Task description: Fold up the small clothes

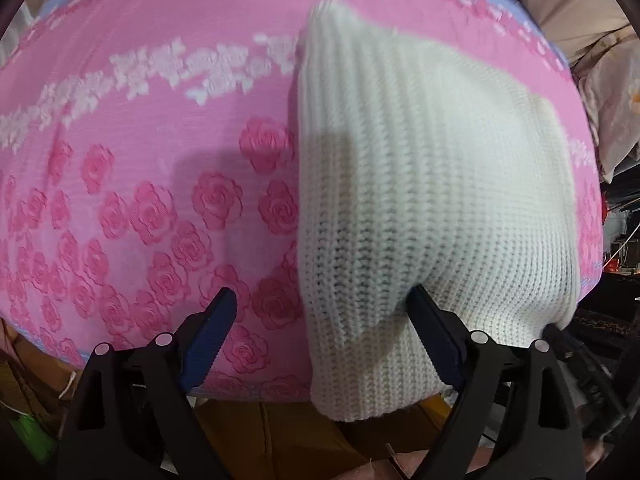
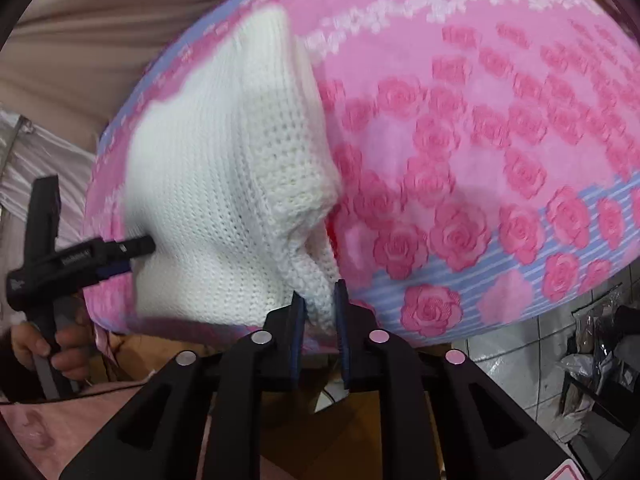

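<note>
A white knitted garment (image 1: 420, 168) lies folded on a pink rose-patterned cloth (image 1: 140, 140), its near end hanging over the front edge. My left gripper (image 1: 320, 300) is open; its right finger presses into the knit, the left finger is over bare cloth. In the right wrist view the garment (image 2: 208, 168) is at left, and my right gripper (image 2: 320, 300) is shut on its bunched lower edge. The left gripper (image 2: 136, 246) shows there, poking the garment's left side, held by a hand.
The pink cloth (image 2: 500, 120) covers a raised surface with a blue-striped border (image 2: 540, 280). Beige fabric (image 2: 100, 20) hangs behind. A tiled floor with bags (image 2: 592, 340) lies at right. Clutter (image 1: 616, 220) stands right of the surface.
</note>
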A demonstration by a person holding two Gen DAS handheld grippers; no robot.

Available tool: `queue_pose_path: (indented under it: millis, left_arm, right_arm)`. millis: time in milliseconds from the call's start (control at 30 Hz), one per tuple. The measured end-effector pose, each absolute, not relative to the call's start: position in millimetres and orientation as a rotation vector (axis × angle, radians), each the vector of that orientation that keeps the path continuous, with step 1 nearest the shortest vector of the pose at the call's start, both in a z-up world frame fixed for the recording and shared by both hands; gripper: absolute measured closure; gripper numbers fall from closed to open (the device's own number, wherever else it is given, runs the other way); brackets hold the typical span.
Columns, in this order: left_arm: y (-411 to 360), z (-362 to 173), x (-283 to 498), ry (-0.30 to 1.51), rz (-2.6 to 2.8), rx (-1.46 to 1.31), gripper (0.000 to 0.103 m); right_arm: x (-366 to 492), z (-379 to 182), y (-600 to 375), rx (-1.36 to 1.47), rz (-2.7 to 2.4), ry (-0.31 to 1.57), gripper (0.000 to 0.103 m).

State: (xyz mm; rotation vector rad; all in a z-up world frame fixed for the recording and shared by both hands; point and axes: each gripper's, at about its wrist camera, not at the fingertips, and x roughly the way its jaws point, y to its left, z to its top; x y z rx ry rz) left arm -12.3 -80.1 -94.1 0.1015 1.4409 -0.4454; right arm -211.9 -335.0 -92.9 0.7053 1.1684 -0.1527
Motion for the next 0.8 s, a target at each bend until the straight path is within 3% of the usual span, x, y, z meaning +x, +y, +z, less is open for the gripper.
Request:
queue_pose_path:
  millis: [67,100,200,333,433,567,667,800]
  left_arm:
    - [-75.9,-68.0,-11.9,1.363,-0.472,0.067,0.019]
    - [-75.6,-59.0,-11.0,1.339,-0.483,0.052,0.019]
    - [-82.1,-40.7,-0.5,1.287,-0.494,0.013,0.018]
    - [-104.6,-57.4,14.0,1.272,-0.469,0.097,0.018]
    - [-112.3,-82.5,19.9,1.294,-0.405,0.166,0.016]
    - [-105.3,-98.4,27.9,1.353,-0.389,0.098,0.016]
    - [-103.5,-95.5,28.9,1.336,-0.387,0.113,0.016]
    - [-105.2,-96.1,28.1,1.329,-0.377,0.123,0.016]
  right_arm:
    - [-210.7,-65.0,-341.1,0.699,-0.173,1.102,0.066]
    - [-206.9,-51.2,-343.3,0.682,-0.176,1.075,0.062]
    - [-182.7,-26.2,-348.2,0.634,-0.164,1.021,0.061]
    - [-126.7,-17.6,-340.6,0.558,-0.146,1.011,0.062]
    - [-96.5,-26.8,-325.8,0.503,-0.087,1.024,0.080]
    - [-75.9,-91.3,-323.6,0.409,-0.146,1.205,0.103]
    - [-78.2,-77.6,-340.0,0.531,-0.138,1.168,0.103]
    - [-55.6,-54.7,-343.3,0.493,-0.120,1.114,0.096]
